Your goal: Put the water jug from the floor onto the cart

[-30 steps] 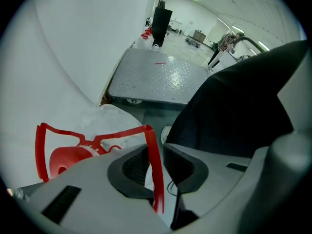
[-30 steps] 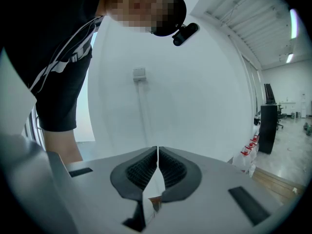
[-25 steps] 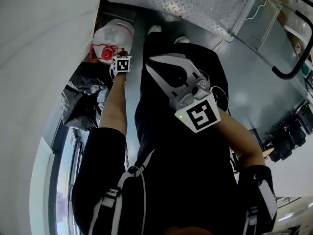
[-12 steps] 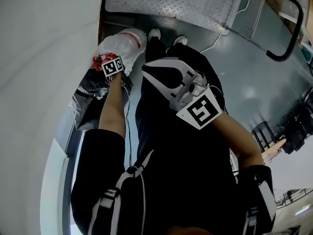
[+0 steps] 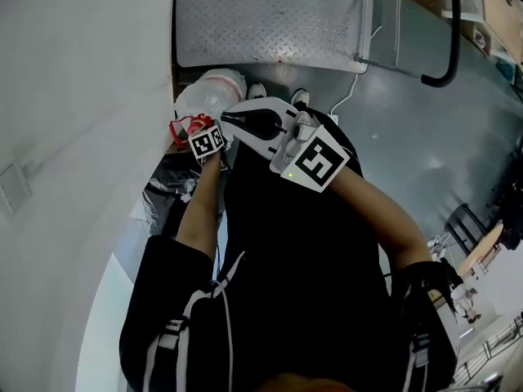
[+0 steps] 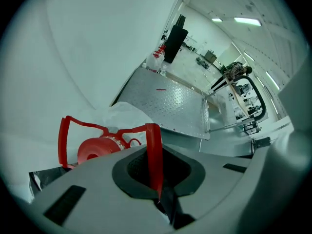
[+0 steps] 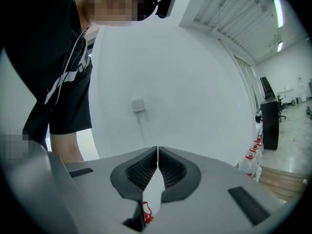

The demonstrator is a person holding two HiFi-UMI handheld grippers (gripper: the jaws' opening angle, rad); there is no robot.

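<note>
Lifting step: the left gripper (image 6: 157, 178) clamps the water jug (image 5: 214, 88) by its red handle (image 6: 154, 150) (the right gripper (image 7: 157, 156) is closed, empty). Next, the jug likely needs carrying forward onto the cart (image 5: 270, 23).

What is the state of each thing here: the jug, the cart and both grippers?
water jug, capped, held by its red handle
left gripper, jaws shut on the red handle
right gripper, jaws shut, nothing between them
cart, jug not yet on its deck
</note>
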